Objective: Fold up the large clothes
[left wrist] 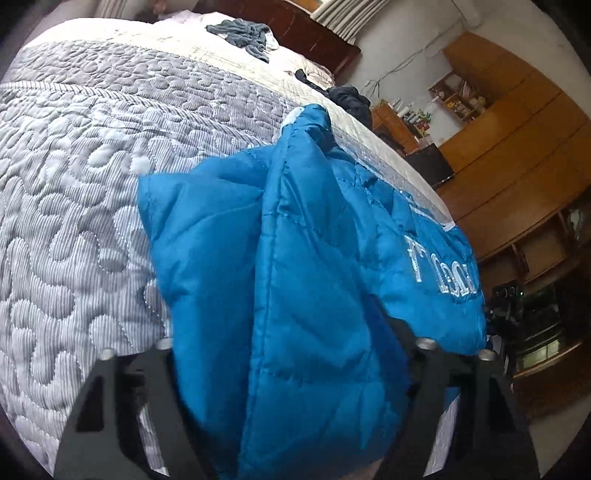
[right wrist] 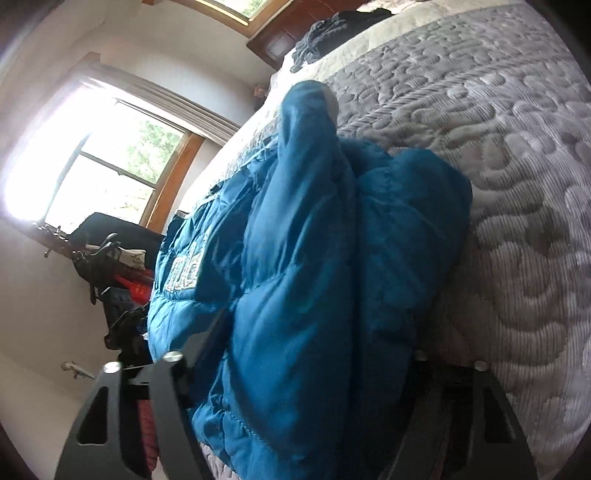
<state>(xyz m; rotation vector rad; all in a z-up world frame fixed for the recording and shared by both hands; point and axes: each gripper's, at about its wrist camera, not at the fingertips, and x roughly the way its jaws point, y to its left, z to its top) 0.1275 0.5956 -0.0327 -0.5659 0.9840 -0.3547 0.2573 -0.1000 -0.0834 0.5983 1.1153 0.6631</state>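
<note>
A blue quilted puffer jacket (left wrist: 295,240) with white lettering (left wrist: 439,269) lies bunched on the near edge of a bed. My left gripper (left wrist: 291,354) is shut on a thick fold of it. Fabric drapes over both fingers and hides their tips, leaving only the black finger bases (left wrist: 147,387) showing. In the right wrist view the same jacket (right wrist: 314,258) fills the middle. My right gripper (right wrist: 303,362) is shut on another bunch of it, tips also buried. A raised ridge of fabric runs away from each gripper to a peak (right wrist: 306,96).
A grey and white quilted bedspread (left wrist: 81,206) covers the bed. Other clothes lie far up the bed: a grey-blue heap (left wrist: 247,35) and a dark one (left wrist: 347,98). Wooden cabinets (left wrist: 517,155) stand beyond one side, and a window (right wrist: 110,155) and cluttered items (right wrist: 122,273) beyond the other.
</note>
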